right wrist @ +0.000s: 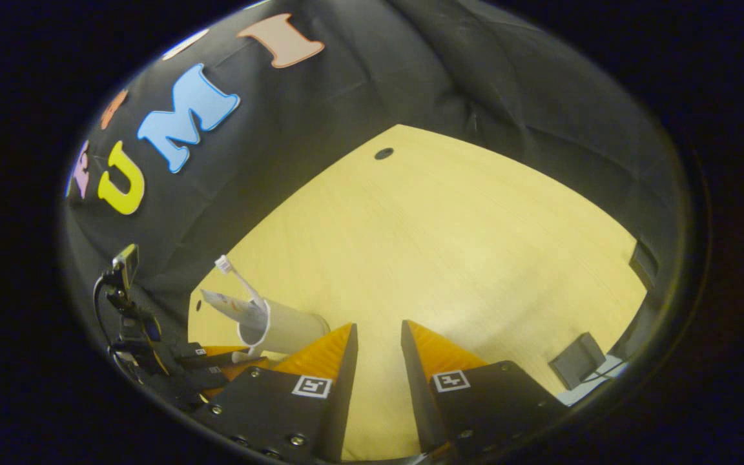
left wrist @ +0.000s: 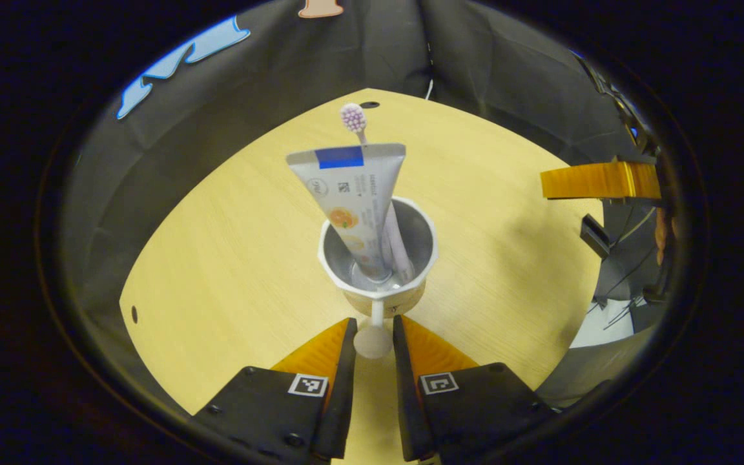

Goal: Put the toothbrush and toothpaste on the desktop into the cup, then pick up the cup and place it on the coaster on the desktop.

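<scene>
A white cup (left wrist: 378,248) stands at mid-table with the toothpaste tube (left wrist: 349,194) and the toothbrush (left wrist: 354,119) upright inside it. Under its base shows a tan rim (left wrist: 414,298) that looks like the coaster. The cup's thin handle ends in a round knob (left wrist: 372,340), and my left gripper (left wrist: 374,342) is shut on that knob. In the right gripper view the cup (right wrist: 285,329) with the toothbrush (right wrist: 236,274) sits at lower left, beside the left gripper (right wrist: 217,361). My right gripper (right wrist: 378,349) hangs open above bare tabletop. One of its fingers (left wrist: 598,181) reaches in from the right of the left gripper view.
The wooden table (left wrist: 230,245) has black cloth walls behind it. A small black box (right wrist: 578,358) sits at the table's right edge, also seen as the black box (left wrist: 595,236). A cable hole (right wrist: 383,154) lies near the far corner.
</scene>
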